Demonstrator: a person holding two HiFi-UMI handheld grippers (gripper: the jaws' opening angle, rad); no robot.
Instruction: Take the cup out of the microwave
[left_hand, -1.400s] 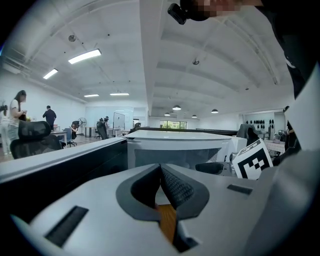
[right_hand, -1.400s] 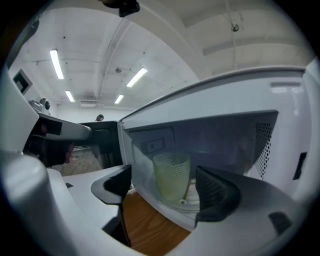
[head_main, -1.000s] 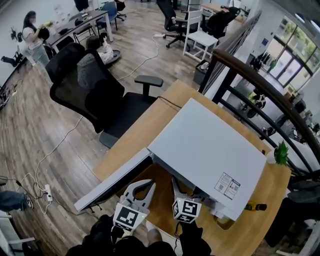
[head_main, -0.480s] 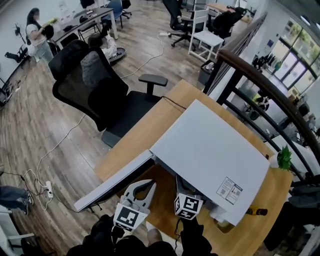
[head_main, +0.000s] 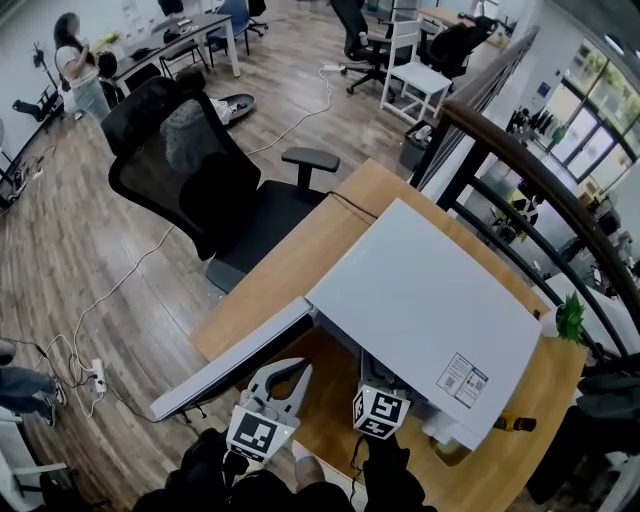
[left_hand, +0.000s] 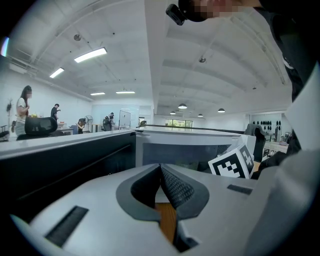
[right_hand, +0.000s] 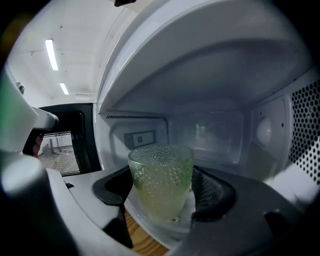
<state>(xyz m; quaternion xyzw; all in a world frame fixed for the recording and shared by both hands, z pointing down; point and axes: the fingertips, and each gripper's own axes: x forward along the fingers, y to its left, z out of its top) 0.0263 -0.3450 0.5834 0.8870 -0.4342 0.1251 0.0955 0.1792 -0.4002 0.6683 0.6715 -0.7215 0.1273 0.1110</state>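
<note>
A pale-green, dimpled glass cup (right_hand: 160, 182) stands upright inside the white box-shaped microwave (head_main: 430, 300), on the clear round glass turntable (right_hand: 182, 227) at the floor of the cavity. From the right gripper view the cup looks empty, though its pebbled wall blurs what lies behind. The microwave sits on a light wooden table (head_main: 290, 260) with its dark-windowed door (head_main: 235, 360) swung wide to the left.

The right gripper (right_hand: 164, 196) reaches level into the cavity, its marker cube (head_main: 380, 410) just outside the opening under the front edge of the top panel. Its jaws are spread wide with the cup between them – the black ribbed pads (right_hand: 212, 192) stand close beside the cup's two sides, the right one right against the glass. I cannot tell whether they press it. The cup's base rests on the turntable.

The left gripper (left_hand: 161, 172) is held low in front of the open door, outside the cavity and just left of the right gripper. Its jaws are closed pad to pad, with nothing between them – only a strip of the wooden table shows below. The person's dark-covered left hand (head_main: 215, 460) and right hand (head_main: 385, 470) grip the two handles at the bottom edge of the head view.
</note>
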